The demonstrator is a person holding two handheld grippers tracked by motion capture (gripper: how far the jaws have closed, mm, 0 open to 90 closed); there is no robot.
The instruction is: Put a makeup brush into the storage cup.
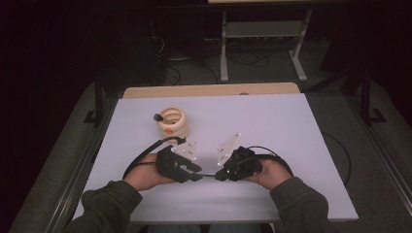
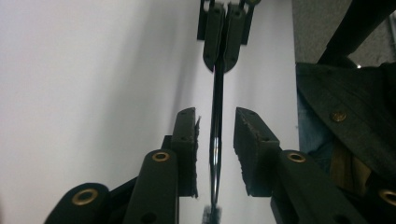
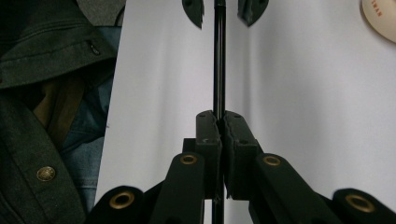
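A thin black rod (image 1: 208, 175) lies level between my two grippers near the table's front edge. My right gripper (image 1: 219, 175) is shut on one end of it; in the right gripper view the jaws (image 3: 219, 122) press together on the rod (image 3: 218, 60). My left gripper (image 1: 196, 175) faces it, open, with the rod (image 2: 216, 140) running between its spread fingers (image 2: 187, 130) without clear contact. In the left gripper view the right gripper (image 2: 223, 39) shows farther off, clamped on the rod.
A cream coiled ring-shaped object (image 1: 172, 122) with an orange spot and a dark knob stands behind the left gripper; its edge shows in the right gripper view (image 3: 380, 18). The white table (image 1: 282, 131) has a wooden back strip (image 1: 209, 90). Cables trail from both grippers.
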